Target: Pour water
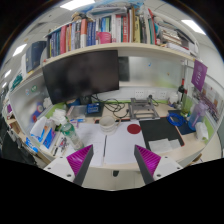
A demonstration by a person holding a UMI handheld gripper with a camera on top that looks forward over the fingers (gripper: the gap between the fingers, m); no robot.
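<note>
The gripper (pixel 113 163) sits at the bottom centre of the frame, its two fingers spread well apart with nothing between them; one magenta pad (pixel 80 159) shows at lower left and the other at lower right. Beyond the fingertips, a desk (pixel 120 150) fills the middle of the frame and is heavily cluttered.

At left centre, just ahead of the left finger, stands one clear plastic bottle (pixel 66 133) among blue and white packets; whether it holds water cannot be told. White papers (pixel 108 135) lie in the centre of the desk, straight ahead of the open fingers. One small red round object (pixel 134 128) rests to the right of the papers, and one dark flat pad (pixel 160 130) lies further right of it. A blue box (pixel 181 122) sits at right centre.

One dark monitor (pixel 80 75) stands at upper left of centre, at the back of the desk. Above it, one shelf (pixel 110 48) crosses the top of the frame, packed with a row of books (pixel 100 28) too many to count. Two ceiling lights show at the top edge.
</note>
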